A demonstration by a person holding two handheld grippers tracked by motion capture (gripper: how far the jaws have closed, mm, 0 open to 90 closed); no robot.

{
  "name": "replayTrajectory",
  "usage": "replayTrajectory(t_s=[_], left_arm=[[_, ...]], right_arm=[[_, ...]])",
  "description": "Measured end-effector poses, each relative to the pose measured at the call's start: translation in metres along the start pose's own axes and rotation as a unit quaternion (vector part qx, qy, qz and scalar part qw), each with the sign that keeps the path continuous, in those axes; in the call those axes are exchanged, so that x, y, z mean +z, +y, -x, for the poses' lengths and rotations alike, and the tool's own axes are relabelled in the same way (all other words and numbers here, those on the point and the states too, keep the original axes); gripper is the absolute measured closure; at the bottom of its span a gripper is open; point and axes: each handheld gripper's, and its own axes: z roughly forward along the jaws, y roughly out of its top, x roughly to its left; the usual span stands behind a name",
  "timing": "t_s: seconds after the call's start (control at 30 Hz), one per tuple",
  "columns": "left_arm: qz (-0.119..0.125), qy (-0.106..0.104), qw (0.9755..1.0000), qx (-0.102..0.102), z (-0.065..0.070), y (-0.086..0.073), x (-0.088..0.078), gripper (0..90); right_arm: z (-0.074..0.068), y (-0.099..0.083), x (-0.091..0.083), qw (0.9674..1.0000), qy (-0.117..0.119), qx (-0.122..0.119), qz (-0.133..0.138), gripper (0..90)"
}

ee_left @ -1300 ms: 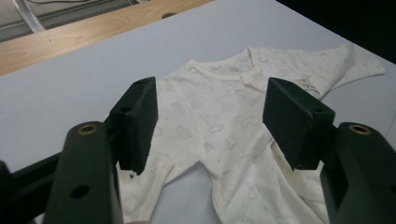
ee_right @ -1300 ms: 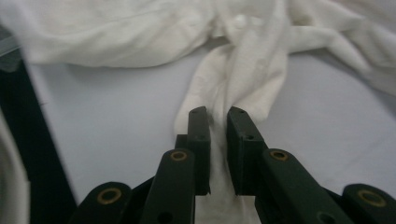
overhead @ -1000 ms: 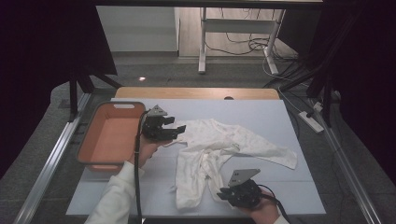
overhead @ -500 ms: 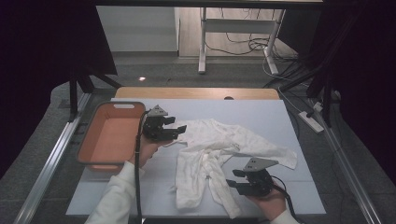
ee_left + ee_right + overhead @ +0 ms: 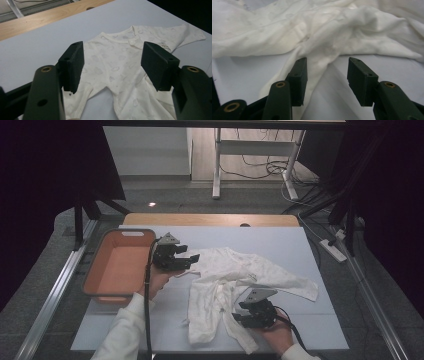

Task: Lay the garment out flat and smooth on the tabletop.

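From the high view, a white baby suit (image 5: 235, 285) lies rumpled across the middle of the bench (image 5: 310, 245), one sleeve stretched toward the right edge and a leg reaching the near edge; an orange tray (image 5: 117, 265) sits at the left edge. The left gripper (image 5: 192, 260) hovers at the suit's collar side with jaws apart, and the right gripper (image 5: 235, 317) sits low beside the near leg, its jaws having just been opening, with cloth lying between them but not pinched. The likely trouble is that this soft, thin knit bunches: a grab there could catch two layers and drag the whole suit toward the near edge. In the left gripper view the suit (image 5: 120, 62) is limp cotton with a faint printed pattern, a ribbed neckline and small snaps, and the blunt black pads (image 5: 72, 65) stand wide above it. In the right gripper view the fabric (image 5: 324, 47) heaps in thick folds, a twisted strip running between the parted pads (image 5: 299, 77).
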Motion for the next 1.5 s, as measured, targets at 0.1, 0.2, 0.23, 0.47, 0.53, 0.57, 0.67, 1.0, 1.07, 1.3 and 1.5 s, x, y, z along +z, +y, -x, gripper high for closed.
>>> replayTrajectory(t_s=[0.1, 0.2, 0.23, 0.47, 0.53, 0.57, 0.67, 1.0, 1.07, 1.3, 1.5], left_arm=[[0.000, 0.000, 1.0000, 0.001, 0.000, 0.000, 0.000, 35.5], [-0.002, 0.000, 1.0000, 0.002, 0.001, 0.000, 0.000, 35.4], [-0.002, 0.000, 1.0000, 0.003, 0.001, 0.000, 0.001, 35.4], [-0.003, 0.001, 1.0000, 0.002, 0.001, 0.000, 0.001, 35.4], [-0.003, 0.001, 1.0000, 0.003, 0.001, 0.000, 0.001, 35.4], [-0.003, 0.001, 1.0000, 0.004, 0.001, 0.000, 0.001, 35.4], [-0.003, 0.001, 1.0000, 0.002, 0.001, 0.000, 0.001, 35.4], [-0.003, 0.000, 1.0000, 0.003, 0.001, 0.000, 0.001, 35.4], [-0.003, 0.000, 1.0000, 0.002, 0.001, 0.000, 0.001, 35.4], [-0.002, 0.001, 1.0000, 0.002, 0.000, 0.000, 0.001, 35.4], [-0.003, 0.000, 1.0000, 0.001, 0.000, 0.000, 0.002, 35.4]], right_arm=[[-0.005, 0.000, 0.004, 1.0000, 0.005, -0.005, -0.004, 50.0], [-0.007, 0.001, 0.009, 0.9999, 0.005, -0.006, -0.010, 49.8], [-0.007, 0.001, 0.011, 0.9999, 0.002, -0.007, -0.012, 50.2], [-0.008, 0.003, 0.016, 0.9998, 0.011, -0.006, -0.015, 71.0], [-0.009, 0.003, 0.016, 0.9996, 0.019, -0.013, -0.016, 78.4], [-0.010, 0.003, 0.016, 0.9995, 0.018, -0.019, -0.016, 81.3], [-0.011, 0.003, 0.015, 0.9993, 0.011, -0.030, -0.017, 85.9], [-0.001, -0.001, 0.002, 0.9996, 0.007, -0.019, -0.019, 87.5], [0.001, -0.004, -0.002, 0.9997, 0.001, -0.016, -0.019, 87.5], [0.008, -0.012, -0.015, 0.9995, -0.016, -0.009, -0.027, 87.6], [0.011, -0.023, -0.037, 0.9993, -0.029, 0.002, -0.022, 87.6]])
